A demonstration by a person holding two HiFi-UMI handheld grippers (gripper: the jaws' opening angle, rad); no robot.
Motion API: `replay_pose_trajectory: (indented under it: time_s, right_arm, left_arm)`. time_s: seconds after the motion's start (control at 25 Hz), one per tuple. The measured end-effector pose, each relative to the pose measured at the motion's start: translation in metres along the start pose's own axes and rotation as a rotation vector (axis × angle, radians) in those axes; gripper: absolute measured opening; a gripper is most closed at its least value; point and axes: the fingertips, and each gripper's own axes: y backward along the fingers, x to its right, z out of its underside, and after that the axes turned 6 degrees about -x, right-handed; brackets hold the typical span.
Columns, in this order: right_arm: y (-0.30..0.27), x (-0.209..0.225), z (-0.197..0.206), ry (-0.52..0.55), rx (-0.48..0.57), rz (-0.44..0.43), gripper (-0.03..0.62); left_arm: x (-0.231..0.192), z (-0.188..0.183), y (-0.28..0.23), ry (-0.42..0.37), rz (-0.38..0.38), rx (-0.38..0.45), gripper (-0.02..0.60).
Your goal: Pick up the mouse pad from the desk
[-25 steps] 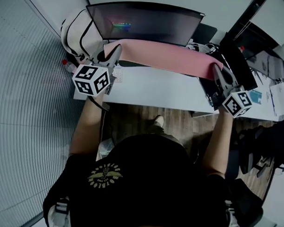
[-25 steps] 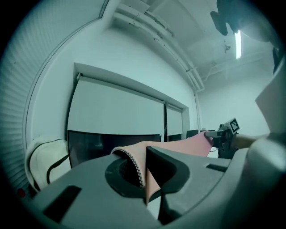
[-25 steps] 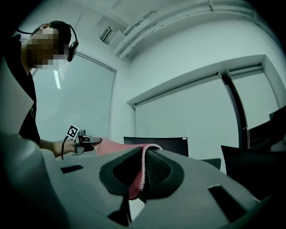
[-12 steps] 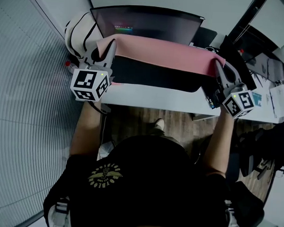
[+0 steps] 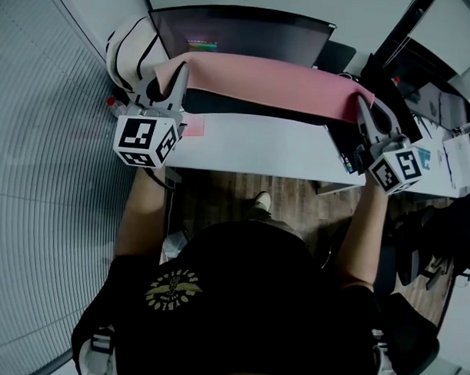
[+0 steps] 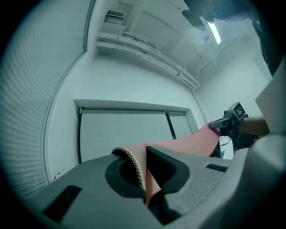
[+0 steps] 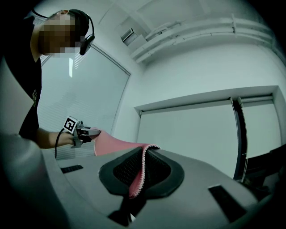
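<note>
The long pink mouse pad [image 5: 269, 82] hangs stretched between my two grippers, above the white desk [image 5: 259, 149] and in front of the monitor. My left gripper [image 5: 177, 75] is shut on its left end, and the stitched edge [image 6: 139, 172] shows pinched between the jaws. My right gripper [image 5: 362, 107] is shut on the right end, where the pink edge [image 7: 139, 176] sits clamped between the dark pads. From each gripper view the pad [image 6: 187, 142] [image 7: 116, 144] runs away to the other gripper [image 6: 225, 123] [image 7: 82, 133].
A wide dark monitor [image 5: 240, 33] stands at the back of the desk. A white bag [image 5: 128, 52] sits at the back left. Dark equipment and papers [image 5: 434, 113] crowd the right side. A small pink note [image 5: 194, 128] lies on the desk near the left gripper.
Both grippers have risen with the pad's ends. The pad has come up off the desk; its black underside, seen hanging half a second ago, is mostly hidden behind the pink face.
</note>
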Motion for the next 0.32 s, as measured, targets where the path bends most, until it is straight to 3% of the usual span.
replay_pose_trajectory:
  time_s: [0.32]
  right_arm:
    - [-0.002, -0.004, 0.009, -0.005, -0.029, -0.001, 0.021]
  left_arm:
    - [-0.001, 0.016, -0.003, 0.009, 0.012, -0.025, 0.026]
